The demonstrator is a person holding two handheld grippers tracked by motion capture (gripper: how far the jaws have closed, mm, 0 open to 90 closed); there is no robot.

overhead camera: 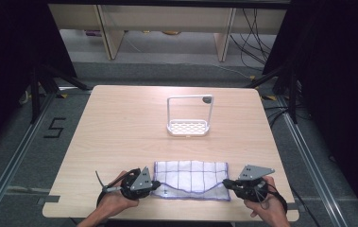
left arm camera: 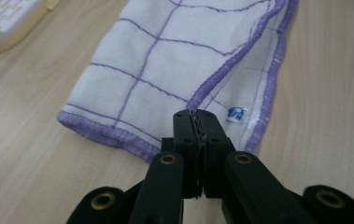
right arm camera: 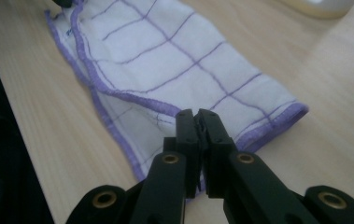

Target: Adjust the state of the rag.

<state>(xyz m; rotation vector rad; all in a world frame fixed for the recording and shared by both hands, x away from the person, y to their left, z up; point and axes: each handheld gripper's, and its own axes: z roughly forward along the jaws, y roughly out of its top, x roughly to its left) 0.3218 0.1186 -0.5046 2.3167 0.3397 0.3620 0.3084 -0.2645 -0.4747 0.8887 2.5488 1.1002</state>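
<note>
High view has the cloth [overhead camera: 191, 179] lying flat near the front edge of the tabletop [overhead camera: 120, 123], roughly centred, already doubled over once by the look of it; a white rack [overhead camera: 189, 126] sits well apart toward the back edge, right of centre. Left gripper [overhead camera: 155, 183] is at the cloth's left end and right gripper [overhead camera: 227, 182] at its right end, one hand on each; so both ends are covered.

Left gripper view shows the jaws closed tight on the purple hem of the top layer [left arm camera: 221, 70], right where that edge dips toward the front; a little blue label [left arm camera: 237, 113] pokes out just beside them. Right gripper view is the same story: jaws pinched shut on the top layer's hem [right arm camera: 137, 97] at the near corner, lower layer spread out underneath on the tabletop.

My read: this is the grab step of a fold, both corners secured, lift not started; next move probably wants both hands rising together and carrying that front edge toward the back edge evenly, keeping the cloth taut between them so it doesn't sag or drag the bottom layer along; grip looks thin on both sides, so slipping is the thing to watch.
</note>
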